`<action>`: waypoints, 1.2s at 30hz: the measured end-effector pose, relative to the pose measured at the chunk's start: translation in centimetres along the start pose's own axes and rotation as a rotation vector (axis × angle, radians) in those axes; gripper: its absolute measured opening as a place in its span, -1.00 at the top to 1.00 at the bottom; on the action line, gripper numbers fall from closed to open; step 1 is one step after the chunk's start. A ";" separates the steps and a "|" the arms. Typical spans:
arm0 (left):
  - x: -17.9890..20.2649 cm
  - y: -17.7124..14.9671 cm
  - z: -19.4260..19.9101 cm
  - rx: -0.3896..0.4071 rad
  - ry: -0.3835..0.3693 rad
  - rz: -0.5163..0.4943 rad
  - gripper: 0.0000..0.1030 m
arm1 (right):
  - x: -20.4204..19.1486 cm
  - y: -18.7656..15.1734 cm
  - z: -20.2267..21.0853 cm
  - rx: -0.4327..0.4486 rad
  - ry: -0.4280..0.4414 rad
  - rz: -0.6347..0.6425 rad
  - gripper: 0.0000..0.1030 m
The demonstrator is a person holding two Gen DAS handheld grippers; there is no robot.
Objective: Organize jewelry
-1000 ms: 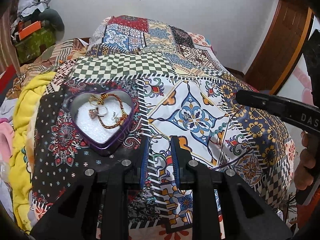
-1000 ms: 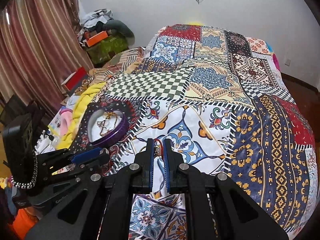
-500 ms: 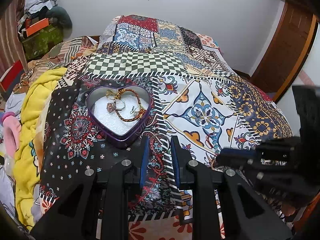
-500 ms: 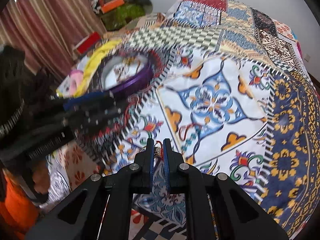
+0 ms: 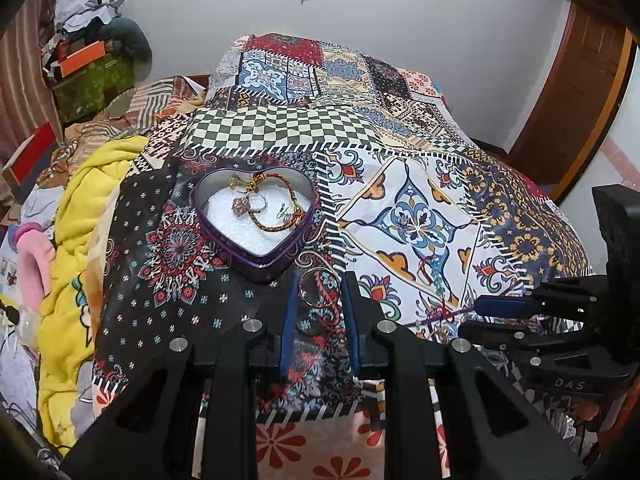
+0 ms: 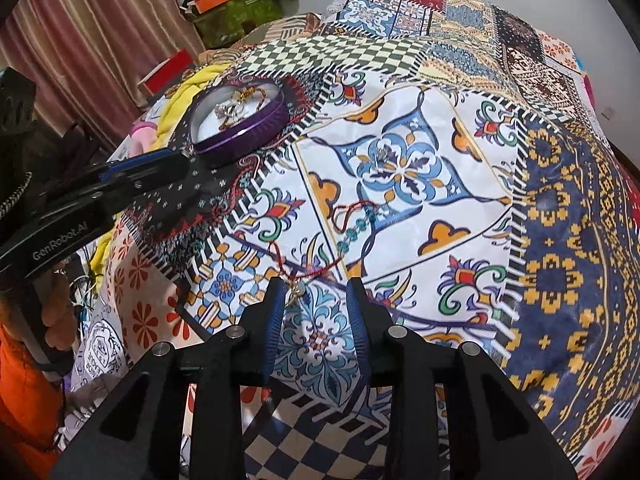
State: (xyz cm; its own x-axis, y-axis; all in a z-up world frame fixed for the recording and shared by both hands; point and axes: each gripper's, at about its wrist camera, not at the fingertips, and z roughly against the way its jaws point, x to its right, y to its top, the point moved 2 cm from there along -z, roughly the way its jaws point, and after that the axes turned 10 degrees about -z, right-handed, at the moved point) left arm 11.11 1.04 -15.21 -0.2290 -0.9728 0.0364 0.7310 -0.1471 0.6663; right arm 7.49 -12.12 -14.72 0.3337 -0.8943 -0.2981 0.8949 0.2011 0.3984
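A purple heart-shaped tin [image 5: 262, 266] sits on the patchwork bedspread [image 5: 420, 220] and holds a braided bracelet [image 5: 276, 226], rings and a pendant on white padding. My left gripper [image 5: 320, 280] is open just in front of the tin, with a thin metal ring [image 5: 320, 306] lying on the cloth between its fingertips. A red-thread bracelet with teal beads [image 6: 354, 232] lies loose on the bed ahead of my open right gripper [image 6: 316, 286]; its small charm end [image 6: 297, 290] rests by the left finger. The tin [image 6: 244, 136] and the left gripper [image 6: 176, 160] show at the left of the right wrist view.
A yellow blanket [image 5: 80, 208] and pink cloth bunch along the bed's left side. Boxes and clothes [image 5: 88, 76] pile up at the back left by a curtain [image 6: 80, 32]. A wooden door [image 5: 580, 100] stands at the right. A hand [image 6: 56, 312] holds the left gripper.
My right gripper has gone from shut to open, letting go of the red-thread bracelet end onto the bed. My left gripper has shifted so the metal ring lies between its fingertips.
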 end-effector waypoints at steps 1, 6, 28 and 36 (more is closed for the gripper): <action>0.0 -0.1 0.0 -0.002 0.001 0.000 0.60 | -0.1 -0.2 -0.2 -0.007 -0.003 0.002 0.44; -0.1 -1.1 0.1 -0.019 0.014 0.000 0.60 | -1.5 -0.7 -1.9 -0.047 0.007 0.027 0.44; -1.6 -0.9 2.0 0.027 0.040 0.014 0.60 | -4.1 1.3 -0.7 0.057 0.021 0.056 0.86; -2.9 0.2 3.1 0.074 0.066 0.019 0.60 | -5.3 3.9 1.3 0.151 0.026 0.081 0.86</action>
State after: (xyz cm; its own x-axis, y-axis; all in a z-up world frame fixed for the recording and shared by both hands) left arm 9.96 4.33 -12.90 -0.1708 -0.9853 0.0016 0.6851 -0.1176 0.7189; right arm 8.80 -7.06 -10.49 0.4123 -0.8666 -0.2810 0.8107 0.2083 0.5472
